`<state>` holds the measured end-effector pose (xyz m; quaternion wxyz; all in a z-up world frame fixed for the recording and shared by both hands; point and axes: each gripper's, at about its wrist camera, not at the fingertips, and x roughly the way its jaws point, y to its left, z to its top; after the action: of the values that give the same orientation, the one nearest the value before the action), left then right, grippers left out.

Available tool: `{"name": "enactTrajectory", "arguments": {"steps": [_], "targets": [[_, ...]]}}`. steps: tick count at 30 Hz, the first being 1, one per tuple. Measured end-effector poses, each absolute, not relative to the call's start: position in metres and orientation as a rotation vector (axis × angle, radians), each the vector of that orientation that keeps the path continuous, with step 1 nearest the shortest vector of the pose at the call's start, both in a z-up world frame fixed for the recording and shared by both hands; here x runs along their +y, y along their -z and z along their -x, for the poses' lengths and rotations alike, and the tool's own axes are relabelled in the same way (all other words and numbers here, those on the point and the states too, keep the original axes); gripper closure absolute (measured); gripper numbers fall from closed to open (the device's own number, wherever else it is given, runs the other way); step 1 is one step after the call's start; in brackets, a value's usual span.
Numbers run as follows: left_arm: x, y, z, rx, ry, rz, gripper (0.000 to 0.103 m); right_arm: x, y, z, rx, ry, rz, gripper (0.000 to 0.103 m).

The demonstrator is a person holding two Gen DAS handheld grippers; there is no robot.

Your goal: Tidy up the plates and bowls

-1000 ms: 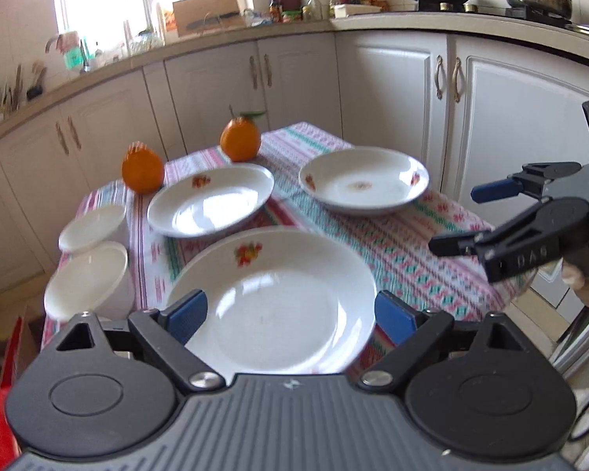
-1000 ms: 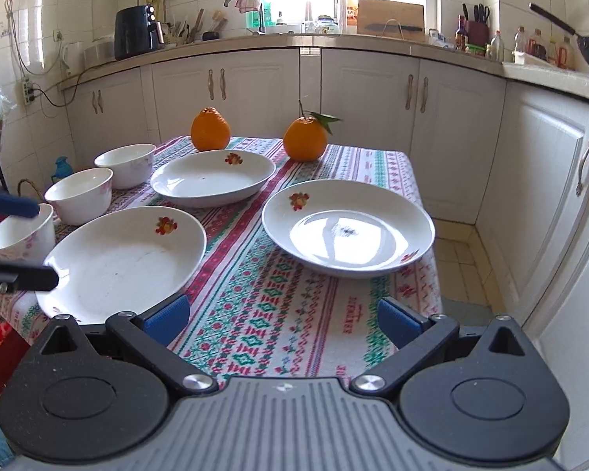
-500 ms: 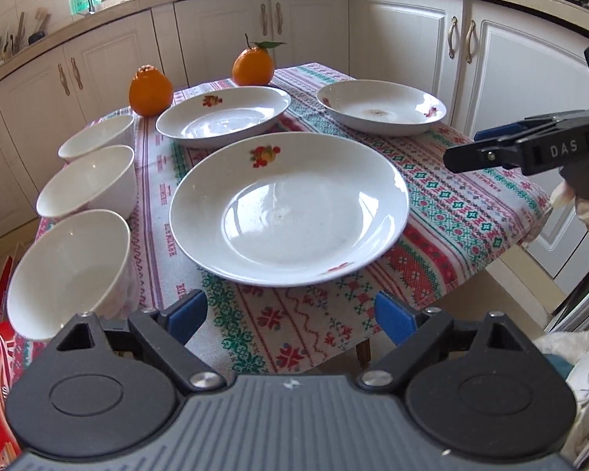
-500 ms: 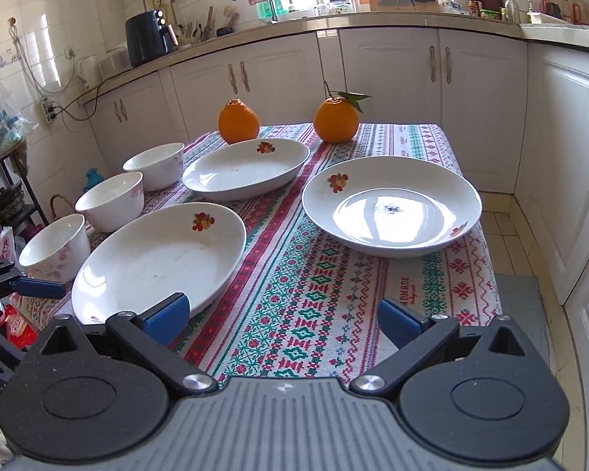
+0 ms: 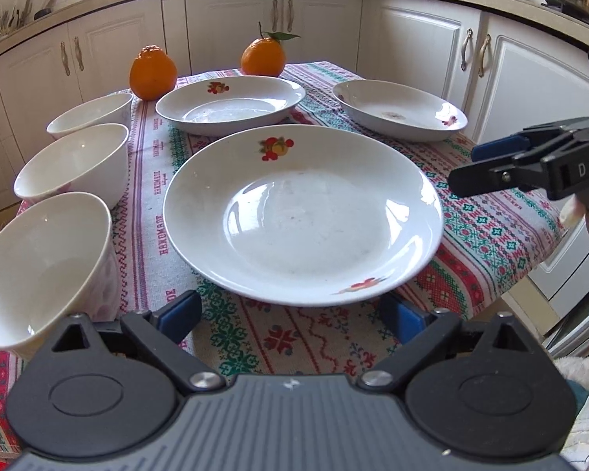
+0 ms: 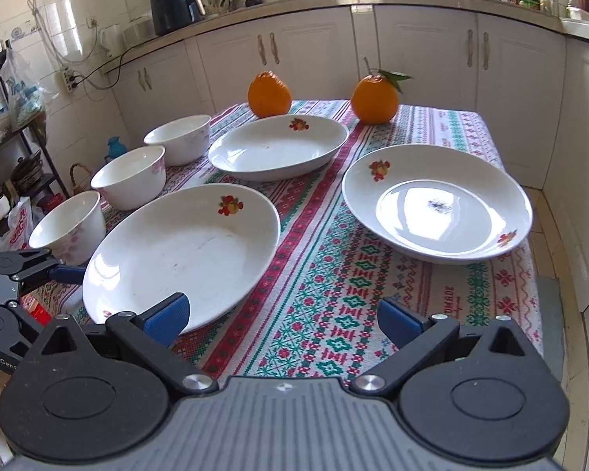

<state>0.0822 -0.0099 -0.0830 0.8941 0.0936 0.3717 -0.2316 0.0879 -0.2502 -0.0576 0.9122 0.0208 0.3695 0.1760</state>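
Left gripper (image 5: 290, 316): jaws spread, just widened, nothing between them, poised at the counter's (image 5: 491, 235) near edge before the nearest plate (image 5: 302, 212). Right gripper (image 6: 280, 320): jaws spread, empty, near that edge. Two further plates (image 5: 229, 104) (image 5: 398, 110) lie beyond; three bowls (image 5: 72, 165) line the left edge; two oranges (image 5: 152, 72) occupy the far edge.

We hold the left gripper (image 5: 290, 316) tilted downward, its jaws wide and just opened further, with nothing pressed between the pads. Our right gripper (image 6: 282, 316) also points downward, jaws spread apart and empty.
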Motion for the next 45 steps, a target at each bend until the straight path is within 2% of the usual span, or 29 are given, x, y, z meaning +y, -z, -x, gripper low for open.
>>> {"name": "enactTrajectory", "arguments": {"steps": [1, 16, 38, 42, 45], "targets": [[-0.011, 0.084, -0.082, 0.772, 0.485, -0.198, 0.000, -0.248, 0.059, -0.090, 0.772, -0.370, -0.032, 0.000], [-0.014, 0.084, -0.084, 0.775, 0.469, -0.192, 0.000, -0.220, 0.075, -0.123, 0.913, -0.572, -0.040, 0.000], [-0.013, 0.084, -0.085, 0.766, 0.468, -0.191, 0.001, -0.201, 0.073, -0.199, 0.966, -0.734, 0.029, 0.000], [-0.012, 0.083, -0.084, 0.762, 0.473, -0.194, 0.001, -0.201, 0.070, -0.214, 0.972, -0.776, 0.001, 0.001], [-0.012, 0.083, -0.084, 0.761, 0.479, -0.197, 0.002, -0.198, 0.068, -0.222, 0.969, -0.787, 0.021, 0.006]]}}
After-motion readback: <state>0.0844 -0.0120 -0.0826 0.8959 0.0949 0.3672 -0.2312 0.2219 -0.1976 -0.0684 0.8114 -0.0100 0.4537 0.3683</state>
